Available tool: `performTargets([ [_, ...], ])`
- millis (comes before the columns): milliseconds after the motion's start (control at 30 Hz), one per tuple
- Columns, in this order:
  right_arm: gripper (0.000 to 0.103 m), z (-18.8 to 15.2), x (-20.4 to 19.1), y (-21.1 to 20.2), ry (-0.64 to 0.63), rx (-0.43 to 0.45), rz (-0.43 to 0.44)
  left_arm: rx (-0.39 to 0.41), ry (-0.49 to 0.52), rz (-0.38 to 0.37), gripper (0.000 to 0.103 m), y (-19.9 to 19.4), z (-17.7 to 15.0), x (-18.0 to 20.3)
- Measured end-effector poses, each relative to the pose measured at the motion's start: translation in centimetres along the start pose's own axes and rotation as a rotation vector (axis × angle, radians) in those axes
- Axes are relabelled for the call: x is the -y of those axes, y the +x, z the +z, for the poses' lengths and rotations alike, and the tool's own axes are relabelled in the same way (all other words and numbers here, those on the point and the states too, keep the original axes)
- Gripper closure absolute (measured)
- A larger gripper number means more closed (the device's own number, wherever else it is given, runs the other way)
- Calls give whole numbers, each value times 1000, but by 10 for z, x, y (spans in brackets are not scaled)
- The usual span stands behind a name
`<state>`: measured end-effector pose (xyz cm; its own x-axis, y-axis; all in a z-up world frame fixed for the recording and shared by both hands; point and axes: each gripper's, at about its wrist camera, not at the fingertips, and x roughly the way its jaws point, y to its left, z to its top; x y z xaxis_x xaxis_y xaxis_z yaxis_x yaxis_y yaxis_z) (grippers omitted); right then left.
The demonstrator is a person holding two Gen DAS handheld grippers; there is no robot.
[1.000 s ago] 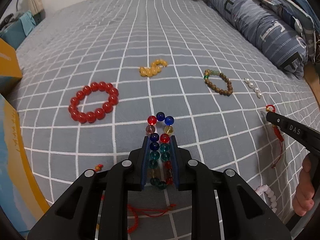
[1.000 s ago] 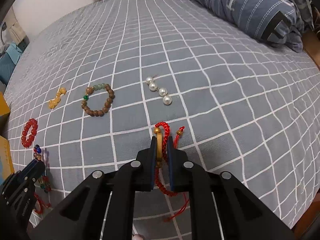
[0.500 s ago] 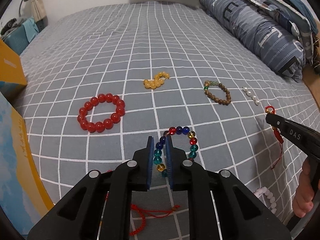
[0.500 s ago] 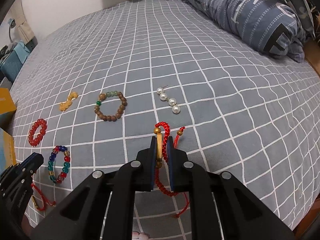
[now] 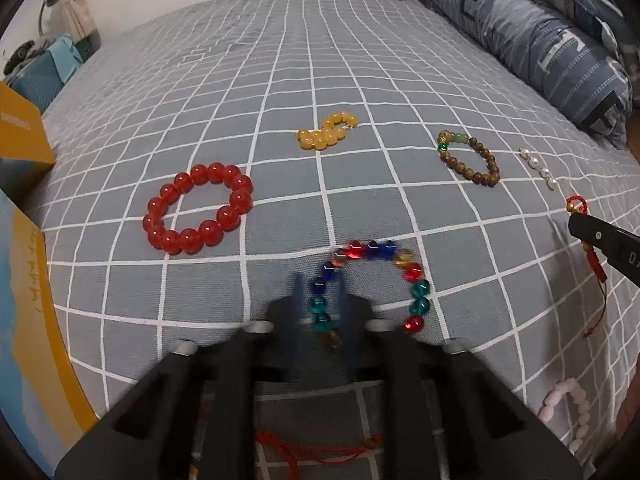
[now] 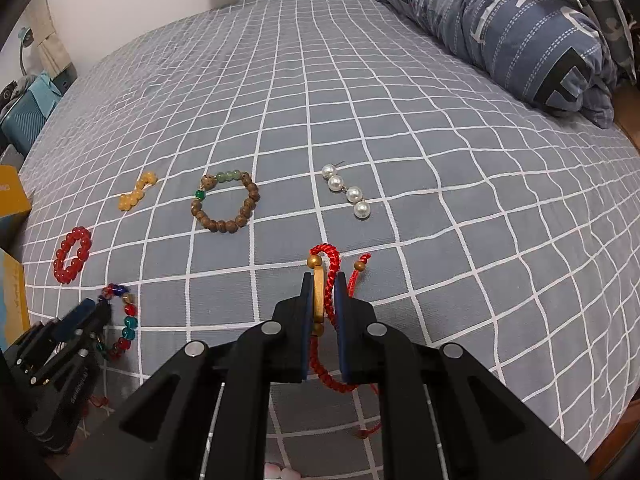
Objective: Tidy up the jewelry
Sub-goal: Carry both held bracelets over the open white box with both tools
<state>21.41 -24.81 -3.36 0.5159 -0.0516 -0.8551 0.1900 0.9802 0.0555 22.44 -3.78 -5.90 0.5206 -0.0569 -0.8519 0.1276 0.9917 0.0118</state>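
Observation:
Jewelry lies in a row on the grey checked bedspread (image 5: 280,80). My left gripper (image 5: 320,288) is blurred, its jaws parted around the left side of a multicolour bead bracelet (image 5: 414,280) that lies flat on the bed; it also shows in the right wrist view (image 6: 128,320). My right gripper (image 6: 323,284) is shut on a red cord bracelet (image 6: 328,258) with gold beads, seen too in the left wrist view (image 5: 576,204). Further back lie a red bead bracelet (image 5: 198,208), a yellow bead bracelet (image 5: 326,132), a brown wooden bracelet (image 5: 472,160) and a pearl strand (image 5: 538,168).
An orange and blue box (image 5: 24,300) stands at the left edge, with another orange box (image 5: 20,136) behind it. Blue pillows (image 5: 540,40) line the right side. A pink bead bracelet (image 5: 568,408) and a red cord (image 5: 320,448) lie close to me.
My left gripper laid the multicolour bracelet flat on the bed and its jaws have spread apart, easing off the beads. My right gripper kept its hold on the red cord bracelet.

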Motion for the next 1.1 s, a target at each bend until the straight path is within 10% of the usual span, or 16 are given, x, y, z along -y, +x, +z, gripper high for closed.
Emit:
performTargets([
  [1100,94,-10,-19,-56,-75,163,32,233,-15,-79,94,-89,1,-3],
])
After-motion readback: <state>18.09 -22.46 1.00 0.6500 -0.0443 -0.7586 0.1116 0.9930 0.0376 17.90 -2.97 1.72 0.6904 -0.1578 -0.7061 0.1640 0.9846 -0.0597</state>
